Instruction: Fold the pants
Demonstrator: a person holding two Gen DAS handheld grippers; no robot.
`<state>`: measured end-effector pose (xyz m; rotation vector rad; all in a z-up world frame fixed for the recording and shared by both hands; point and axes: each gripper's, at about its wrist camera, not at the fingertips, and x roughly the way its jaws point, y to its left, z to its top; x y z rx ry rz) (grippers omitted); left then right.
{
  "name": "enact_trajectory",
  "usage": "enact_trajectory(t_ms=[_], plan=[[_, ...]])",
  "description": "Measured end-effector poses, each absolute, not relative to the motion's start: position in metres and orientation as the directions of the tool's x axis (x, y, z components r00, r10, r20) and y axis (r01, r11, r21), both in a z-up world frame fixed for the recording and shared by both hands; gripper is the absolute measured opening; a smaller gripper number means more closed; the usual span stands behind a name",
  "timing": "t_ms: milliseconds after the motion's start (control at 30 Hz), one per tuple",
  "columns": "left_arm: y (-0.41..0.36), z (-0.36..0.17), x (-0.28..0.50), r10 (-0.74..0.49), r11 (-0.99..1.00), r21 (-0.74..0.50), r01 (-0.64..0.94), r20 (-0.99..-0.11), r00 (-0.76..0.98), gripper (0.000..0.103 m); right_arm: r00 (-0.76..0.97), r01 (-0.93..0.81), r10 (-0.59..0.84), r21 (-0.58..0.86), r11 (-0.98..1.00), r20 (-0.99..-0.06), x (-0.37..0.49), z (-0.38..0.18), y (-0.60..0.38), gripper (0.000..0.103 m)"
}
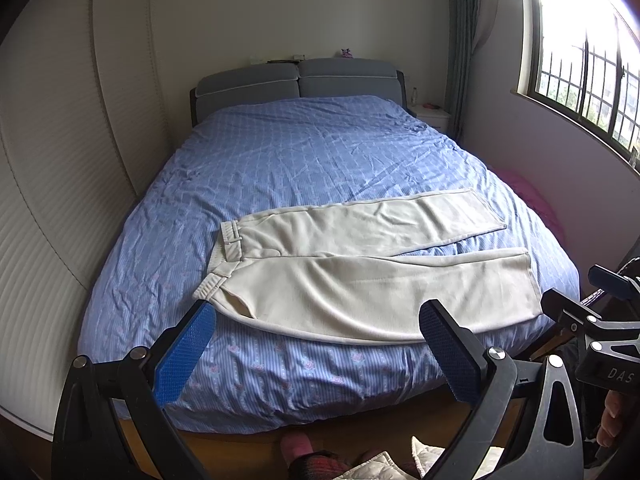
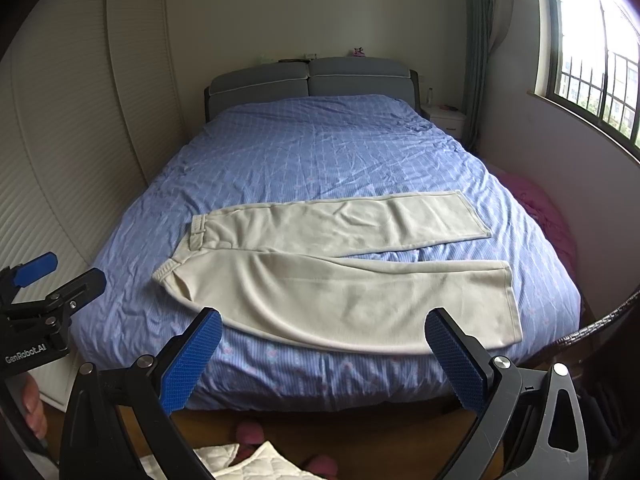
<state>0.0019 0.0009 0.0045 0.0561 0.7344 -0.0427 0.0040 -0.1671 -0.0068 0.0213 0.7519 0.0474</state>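
Note:
Cream pants point(image 1: 360, 272) point(image 2: 340, 272) lie flat across the foot of a bed, waistband to the left, both legs spread to the right with a narrow gap between them. My left gripper point(image 1: 316, 344) hovers open just short of the bed's foot end, below the pants' near leg, holding nothing. My right gripper point(image 2: 324, 350) is likewise open and empty at the same edge. The right gripper point(image 1: 600, 312) shows at the right border of the left wrist view, and the left gripper point(image 2: 48, 292) shows at the left border of the right wrist view.
The bed has a blue patterned cover point(image 1: 312, 152) and a grey headboard point(image 1: 296, 84). A louvred wardrobe point(image 1: 60, 140) runs along the left. A white nightstand point(image 1: 434, 116), pink fabric point(image 1: 528, 196) and a barred window point(image 1: 588, 48) are at the right. Wooden floor and a person's slippers point(image 2: 250, 434) lie below.

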Motion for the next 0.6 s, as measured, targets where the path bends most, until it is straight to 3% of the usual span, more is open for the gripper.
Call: enact_trajectory(t_ms=[600], plan=[[0.0007,0.0067,0.0047,-0.017,0.998,0.038,0.057,-0.67,0.742,0.103,0.729,-0.037,0.052,0.037,0.999,-0.682,0.0039,-0.007,-0.1675,0.102]])
